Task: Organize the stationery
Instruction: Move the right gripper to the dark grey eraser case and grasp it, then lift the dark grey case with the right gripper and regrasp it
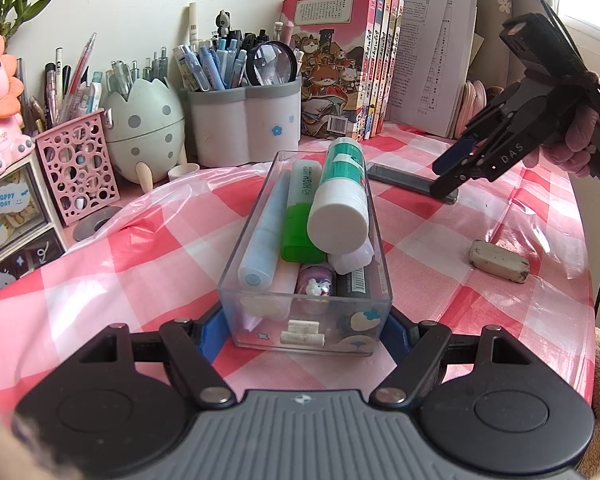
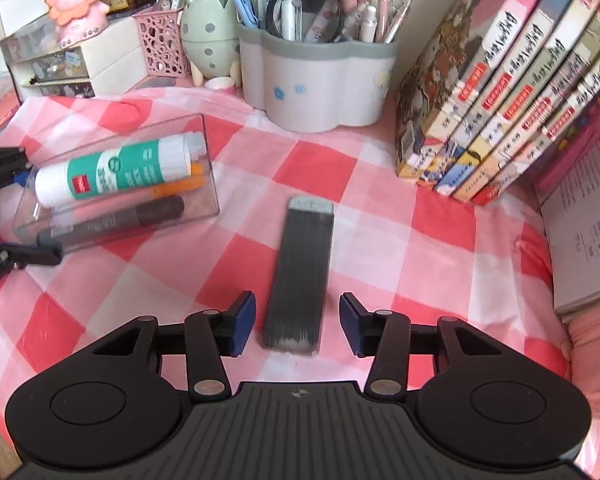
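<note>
Left fingers (image 1: 302,330) squeeze the clear box (image 1: 305,312) of pens. Right fingers (image 2: 297,328) stand open around the dark flat case (image 2: 302,272), lying right of that box.

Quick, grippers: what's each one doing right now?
Left gripper: shut on the clear box.
Right gripper: open, pads either side of the grey case, not touching it.

We read "HIGH" on the green highlighter (image 1: 303,210) | "DAS" on the right gripper (image 1: 448,174) | "HAPPY DAY" on the drawer sticker (image 1: 9,199) | book titles (image 1: 334,64) too small for us.
</note>
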`<action>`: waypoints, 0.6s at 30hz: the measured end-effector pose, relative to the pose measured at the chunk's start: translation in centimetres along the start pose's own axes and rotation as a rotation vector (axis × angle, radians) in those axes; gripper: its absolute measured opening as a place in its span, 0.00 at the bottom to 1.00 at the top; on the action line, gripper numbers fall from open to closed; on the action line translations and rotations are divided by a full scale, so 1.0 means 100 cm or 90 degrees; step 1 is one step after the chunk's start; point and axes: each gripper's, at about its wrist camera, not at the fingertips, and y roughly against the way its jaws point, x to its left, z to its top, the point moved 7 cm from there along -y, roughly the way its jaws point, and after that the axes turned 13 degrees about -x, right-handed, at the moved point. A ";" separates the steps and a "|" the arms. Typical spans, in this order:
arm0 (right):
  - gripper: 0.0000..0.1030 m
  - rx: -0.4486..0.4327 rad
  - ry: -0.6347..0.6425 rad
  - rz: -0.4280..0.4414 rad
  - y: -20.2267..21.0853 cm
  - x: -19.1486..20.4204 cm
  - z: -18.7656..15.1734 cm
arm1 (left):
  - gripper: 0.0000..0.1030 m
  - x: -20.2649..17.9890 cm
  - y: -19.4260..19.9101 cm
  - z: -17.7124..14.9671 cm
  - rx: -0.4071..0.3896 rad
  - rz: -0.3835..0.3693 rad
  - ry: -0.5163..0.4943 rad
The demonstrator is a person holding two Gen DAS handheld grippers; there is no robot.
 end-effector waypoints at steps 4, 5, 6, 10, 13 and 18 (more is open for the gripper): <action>0.44 0.018 0.015 -0.014 -0.015 0.002 0.008 | 0.50 0.000 0.000 0.000 0.000 0.000 0.000; 0.43 0.023 0.017 -0.017 -0.018 0.002 0.009 | 0.50 0.000 0.000 0.000 0.000 0.000 0.000; 0.42 0.026 0.018 -0.018 -0.021 0.002 0.011 | 0.50 0.000 0.000 0.000 0.000 0.000 0.000; 0.33 0.031 0.036 -0.001 -0.025 0.005 0.015 | 0.50 0.000 0.000 0.000 0.000 0.000 0.000; 0.32 0.038 0.069 0.004 -0.026 0.009 0.017 | 0.50 0.000 0.000 0.000 0.000 0.000 0.000; 0.32 0.039 0.106 0.029 -0.020 0.012 0.024 | 0.50 0.000 0.000 0.000 0.000 -0.001 0.000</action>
